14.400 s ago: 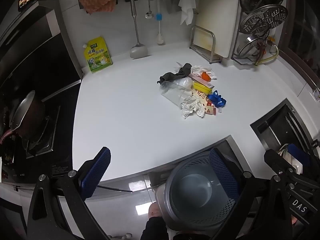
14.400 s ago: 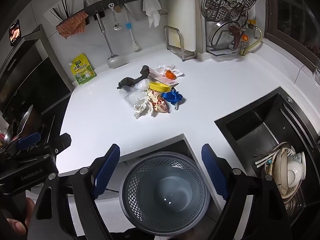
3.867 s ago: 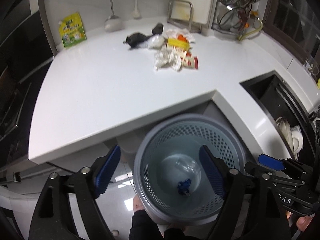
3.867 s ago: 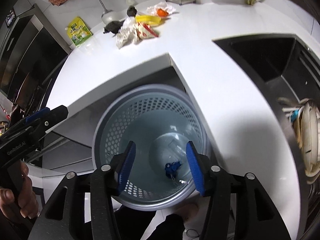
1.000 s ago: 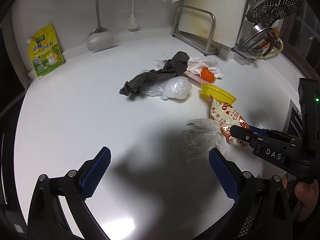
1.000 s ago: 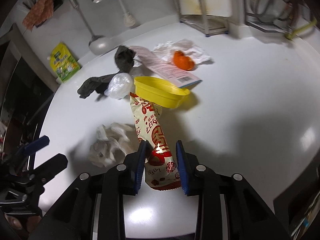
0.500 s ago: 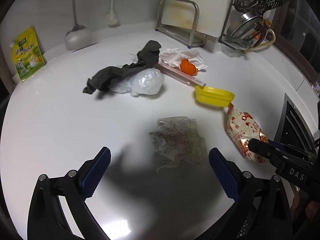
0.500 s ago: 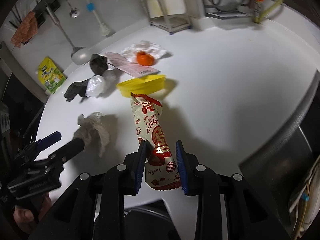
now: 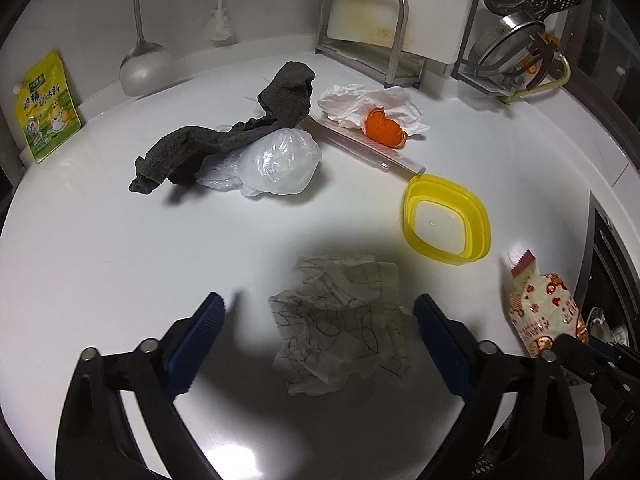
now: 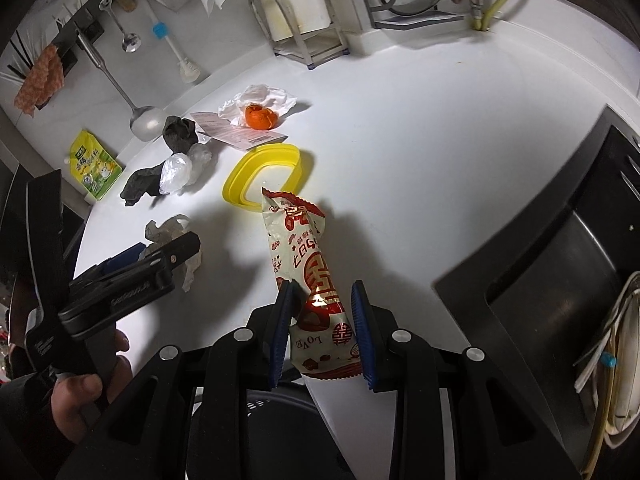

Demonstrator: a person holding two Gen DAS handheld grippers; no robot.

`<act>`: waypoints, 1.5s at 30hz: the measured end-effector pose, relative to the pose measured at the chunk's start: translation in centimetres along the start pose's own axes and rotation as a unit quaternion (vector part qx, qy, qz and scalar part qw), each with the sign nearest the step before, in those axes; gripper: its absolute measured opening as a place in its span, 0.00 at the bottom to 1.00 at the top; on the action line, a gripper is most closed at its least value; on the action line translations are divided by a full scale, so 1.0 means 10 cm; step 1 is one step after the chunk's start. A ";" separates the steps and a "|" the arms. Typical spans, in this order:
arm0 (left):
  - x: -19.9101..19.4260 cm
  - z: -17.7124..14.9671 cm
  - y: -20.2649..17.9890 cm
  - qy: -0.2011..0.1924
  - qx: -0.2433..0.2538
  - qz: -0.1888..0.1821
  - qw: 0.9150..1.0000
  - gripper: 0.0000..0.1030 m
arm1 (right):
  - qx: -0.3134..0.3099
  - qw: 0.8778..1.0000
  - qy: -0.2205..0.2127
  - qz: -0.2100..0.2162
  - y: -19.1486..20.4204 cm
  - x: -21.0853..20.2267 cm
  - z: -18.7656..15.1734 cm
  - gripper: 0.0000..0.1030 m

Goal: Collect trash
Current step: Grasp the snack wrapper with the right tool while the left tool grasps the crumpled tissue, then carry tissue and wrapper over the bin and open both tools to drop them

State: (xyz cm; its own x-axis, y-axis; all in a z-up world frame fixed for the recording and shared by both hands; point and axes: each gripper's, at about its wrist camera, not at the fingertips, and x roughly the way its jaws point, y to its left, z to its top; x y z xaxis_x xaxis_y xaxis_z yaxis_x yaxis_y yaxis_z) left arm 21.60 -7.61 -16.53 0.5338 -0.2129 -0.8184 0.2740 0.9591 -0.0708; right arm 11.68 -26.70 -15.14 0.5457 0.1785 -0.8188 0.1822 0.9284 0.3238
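- The right gripper point(image 10: 322, 316) is clamped on a red-and-white snack wrapper point(image 10: 306, 264), its blue pads pressing the packet's lower half; the packet's torn top reaches up toward the yellow plastic lid point(image 10: 264, 178) lying on the white countertop point(image 10: 420, 152).
- The left gripper point(image 9: 318, 334) stands wide, its jaws having just been closing a little, with a crumpled patterned paper point(image 9: 340, 328) lying between them on the counter; the pads do not touch it.
- Farther back lie a dark grey sock point(image 9: 236, 128), a crumpled clear plastic bag point(image 9: 276, 162) just beside it, an orange peel point(image 9: 384, 128) on a white tissue point(image 9: 360, 104), and a flat pink printed slip point(image 9: 372, 150), perhaps a label.
- A grey mesh bin point(image 10: 260, 402) shows dimly below the right gripper.
- A hand point(image 10: 86, 396) grips the left tool's handle.
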 end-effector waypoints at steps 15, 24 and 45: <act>-0.29 -0.13 0.07 0.005 0.008 -0.011 1.000 0.38 | 0.007 1.000 -0.007 0.018 0.01 -0.20 -0.21 0.28; -0.87 -0.47 0.04 -0.004 0.027 -0.007 1.000 0.38 | -0.011 0.999 0.000 0.033 0.03 -0.46 -0.49 0.28; -1.60 -1.62 -0.43 0.013 0.016 -0.008 1.000 0.38 | -0.054 0.996 0.046 0.054 -0.20 -1.02 -1.48 0.28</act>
State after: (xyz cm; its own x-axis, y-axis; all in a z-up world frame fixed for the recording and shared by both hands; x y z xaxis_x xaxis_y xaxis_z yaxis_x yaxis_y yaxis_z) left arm -1.12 -5.33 -12.39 0.5085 -0.2236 -0.8315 0.3084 0.9489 -0.0665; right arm -6.35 -25.52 -14.47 0.4786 0.3042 -0.8237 0.0352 0.9307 0.3642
